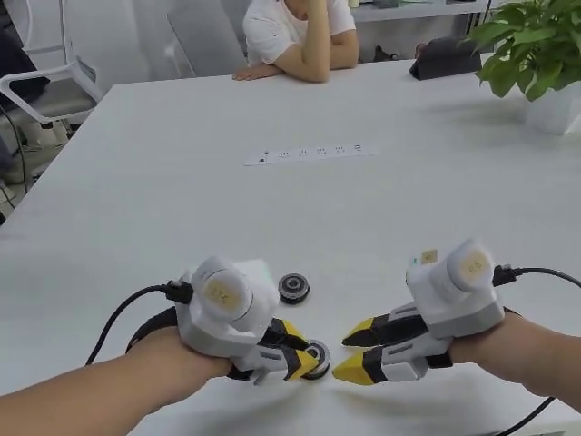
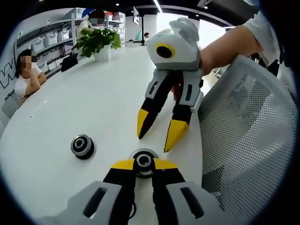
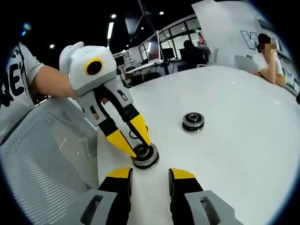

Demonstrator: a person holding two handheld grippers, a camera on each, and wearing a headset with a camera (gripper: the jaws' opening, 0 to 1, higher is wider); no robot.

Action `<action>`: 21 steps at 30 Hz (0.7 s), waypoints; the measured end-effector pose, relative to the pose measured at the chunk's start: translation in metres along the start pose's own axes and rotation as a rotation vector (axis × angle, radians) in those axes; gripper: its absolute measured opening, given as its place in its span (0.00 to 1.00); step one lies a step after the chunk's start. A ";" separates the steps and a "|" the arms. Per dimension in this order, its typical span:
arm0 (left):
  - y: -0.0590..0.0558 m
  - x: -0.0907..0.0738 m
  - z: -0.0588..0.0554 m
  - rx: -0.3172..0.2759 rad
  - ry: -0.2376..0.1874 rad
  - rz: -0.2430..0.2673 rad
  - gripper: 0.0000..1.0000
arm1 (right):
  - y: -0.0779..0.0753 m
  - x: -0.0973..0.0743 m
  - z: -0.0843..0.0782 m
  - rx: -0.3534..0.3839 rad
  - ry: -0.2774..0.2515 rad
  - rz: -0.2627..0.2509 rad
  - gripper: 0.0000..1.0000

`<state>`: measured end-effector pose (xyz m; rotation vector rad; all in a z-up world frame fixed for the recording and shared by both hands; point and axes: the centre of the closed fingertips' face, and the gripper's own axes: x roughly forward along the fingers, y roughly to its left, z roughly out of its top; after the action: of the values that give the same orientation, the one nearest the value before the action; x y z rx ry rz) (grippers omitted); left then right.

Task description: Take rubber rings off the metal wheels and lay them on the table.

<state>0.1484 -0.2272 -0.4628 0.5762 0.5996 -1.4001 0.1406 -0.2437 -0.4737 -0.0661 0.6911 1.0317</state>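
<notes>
Two metal wheels with black rubber rings lie on the white table. My left gripper is shut on the near wheel, which shows between its yellow tips in the left gripper view and rests on the table in the right gripper view. Just to its right, my right gripper stands open a few centimetres from that wheel, jaws pointed at it. The second wheel lies loose a little farther back.
A white power strip lies at mid-table. A potted plant stands at the far right beside a black bag. A person sits at the far end. A mesh chair is close behind me.
</notes>
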 end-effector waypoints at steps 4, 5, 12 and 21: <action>0.001 0.000 -0.001 -0.005 -0.012 0.009 0.07 | 0.001 0.003 0.003 -0.012 -0.001 0.007 0.29; 0.001 0.000 -0.001 -0.009 -0.016 0.013 0.07 | 0.002 0.004 0.004 -0.021 -0.001 0.011 0.28; 0.001 0.000 -0.001 -0.023 -0.025 0.032 0.07 | 0.005 0.010 0.007 -0.053 0.014 0.028 0.27; 0.001 0.000 -0.001 -0.040 -0.032 0.051 0.07 | 0.011 0.020 0.005 -0.137 0.049 0.038 0.25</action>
<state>0.1494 -0.2266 -0.4631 0.5327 0.5831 -1.3444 0.1405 -0.2204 -0.4774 -0.1987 0.6678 1.1165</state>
